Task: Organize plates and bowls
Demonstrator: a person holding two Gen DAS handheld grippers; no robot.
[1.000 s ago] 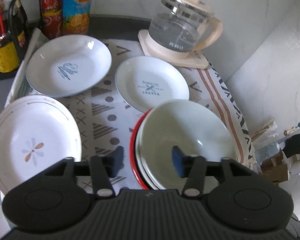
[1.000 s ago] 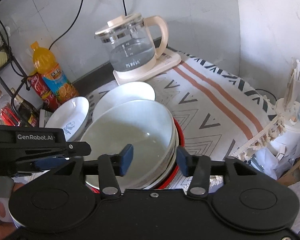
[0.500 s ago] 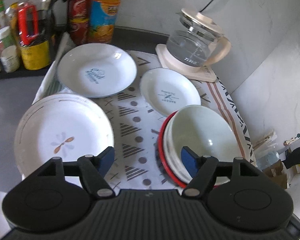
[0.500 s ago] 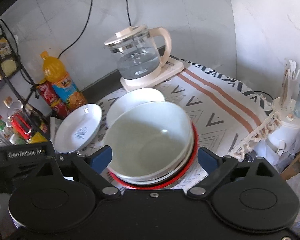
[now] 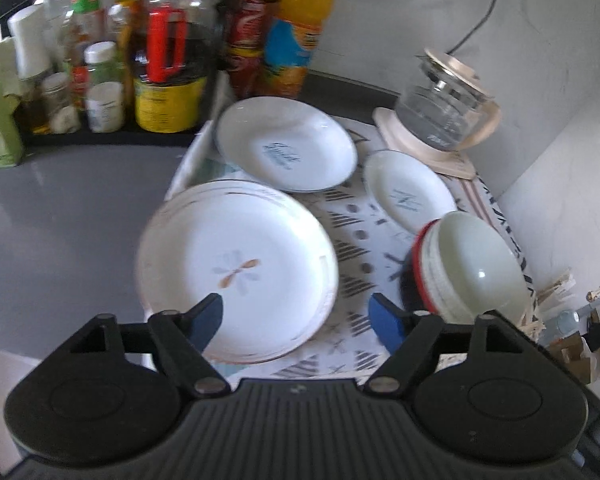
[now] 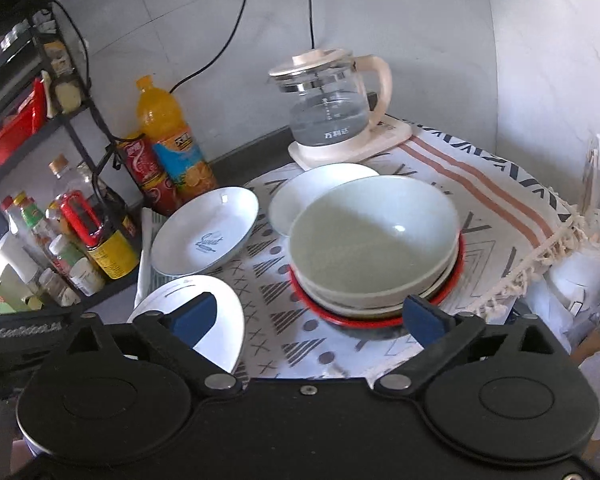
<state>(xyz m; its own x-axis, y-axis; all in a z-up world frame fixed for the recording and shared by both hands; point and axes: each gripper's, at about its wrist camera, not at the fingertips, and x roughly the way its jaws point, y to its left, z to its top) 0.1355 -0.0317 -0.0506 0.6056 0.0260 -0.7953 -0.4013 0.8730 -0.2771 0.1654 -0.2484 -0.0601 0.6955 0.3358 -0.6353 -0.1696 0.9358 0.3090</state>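
Both grippers have pulled back and up from the bowl stack point(image 6: 374, 240) since a second ago, and their blue pads, which stood fairly close together over its near rim, are now spread wide with nothing between them. The left gripper point(image 5: 298, 322) has also swung left: the stack, once under its pads, now sits off to its right, and the flower plate point(image 5: 236, 268) fills the middle of its view. The right gripper point(image 6: 308, 316) looks down at the pale green bowl nested on top of the stack, which rests on a red-rimmed plate point(image 6: 380, 318) on the patterned cloth point(image 6: 480, 184). Two more dishes lie loose on the cloth behind, a script-logo plate point(image 6: 206, 232) and a small plate point(image 5: 408, 192) just in front of the glass kettle point(image 6: 332, 108). The likely step in hand is fetching the flower plate. To do it well, the left gripper should come in low at the near rim, one finger sliding under the lip and the other over it, close firmly before lifting, and keep the plate level. That plate overhangs the cloth's edge onto the grey counter point(image 5: 60, 216), so a careless push could slide it. The bottles point(image 5: 168, 72) behind leave little room for a wide swing.
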